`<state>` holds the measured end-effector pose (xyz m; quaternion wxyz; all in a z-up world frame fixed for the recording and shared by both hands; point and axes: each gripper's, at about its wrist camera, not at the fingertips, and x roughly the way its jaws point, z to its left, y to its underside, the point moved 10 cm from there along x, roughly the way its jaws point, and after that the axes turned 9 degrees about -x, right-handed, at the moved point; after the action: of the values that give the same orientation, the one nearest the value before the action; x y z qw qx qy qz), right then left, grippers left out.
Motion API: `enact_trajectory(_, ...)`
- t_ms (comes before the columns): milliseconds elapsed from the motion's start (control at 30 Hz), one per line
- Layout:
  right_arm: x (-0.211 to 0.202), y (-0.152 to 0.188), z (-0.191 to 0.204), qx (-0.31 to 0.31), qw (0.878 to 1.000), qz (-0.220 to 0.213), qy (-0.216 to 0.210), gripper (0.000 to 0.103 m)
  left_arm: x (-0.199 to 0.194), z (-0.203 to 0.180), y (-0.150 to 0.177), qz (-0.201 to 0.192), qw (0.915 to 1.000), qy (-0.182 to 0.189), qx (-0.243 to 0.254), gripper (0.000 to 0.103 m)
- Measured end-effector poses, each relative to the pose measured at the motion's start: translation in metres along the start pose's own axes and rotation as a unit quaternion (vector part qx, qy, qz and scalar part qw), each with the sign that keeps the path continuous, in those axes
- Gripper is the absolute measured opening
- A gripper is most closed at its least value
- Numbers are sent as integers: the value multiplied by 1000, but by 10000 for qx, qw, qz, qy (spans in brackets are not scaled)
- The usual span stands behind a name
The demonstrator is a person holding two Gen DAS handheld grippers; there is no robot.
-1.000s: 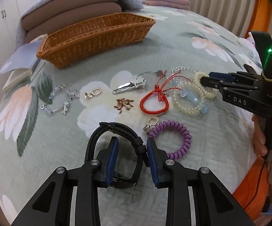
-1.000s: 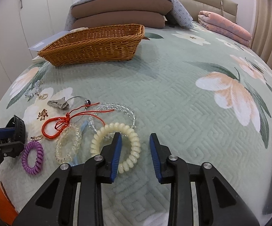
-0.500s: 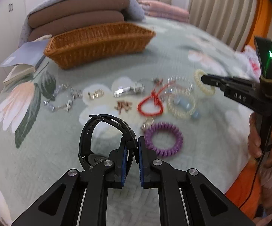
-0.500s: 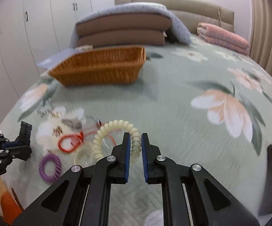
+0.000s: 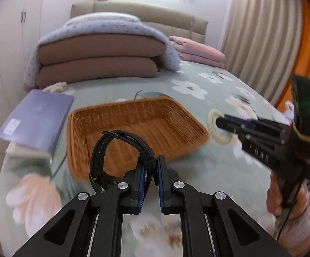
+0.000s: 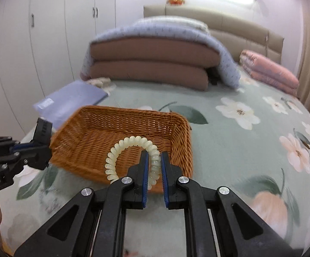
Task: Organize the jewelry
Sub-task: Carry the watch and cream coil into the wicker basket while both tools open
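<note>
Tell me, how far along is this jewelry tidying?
Barely started, it seems: the wicker basket looks empty. Two pieces are in hand: the left gripper is shut on a black watch, and the right gripper is shut on a cream coil bracelet, both held in front of the basket. Dropping them in is still to do. Any other jewelry lies out of view now.

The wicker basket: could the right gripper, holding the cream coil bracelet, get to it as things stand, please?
Probably yes: the right gripper, shut on the cream coil bracelet, hangs near the open wicker basket, nothing between.
</note>
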<state>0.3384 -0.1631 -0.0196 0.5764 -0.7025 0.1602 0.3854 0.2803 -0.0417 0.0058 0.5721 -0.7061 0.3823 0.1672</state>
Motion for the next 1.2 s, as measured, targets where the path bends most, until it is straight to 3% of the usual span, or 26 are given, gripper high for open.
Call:
enact_trajectory(133,54,5,-2,158,9970,716,-247,14,55,24,-20,498,9981,54,-349,11)
enact_trajectory(267,78,14,-1,111,9941,1048,-249,14,100,38,-15,901,9950,-100,-425,11)
enact_trajectory(533,90,26,3,26,9907,1336,-253,15,122,42,-10,1005,9940,-152,-413,12)
enact_trajectory(633,79,24,0,86,9924,1208,-231,27,116,43,-12,967,9944,-164,-396,29)
enact_trajectory(700,67,23,-4,100,9939,1088,-162,29,108,44,-14,897,9951,-100,-411,45)
enact_trajectory(967,-14,45,-4,202,9977,570,-305,29,40,26,-13,429,9960,654,-427,45)
enact_trajectory(1200,-84,76,-7,589,9964,209,-578,30,-26,12,15,189,9972,722,-63,46)
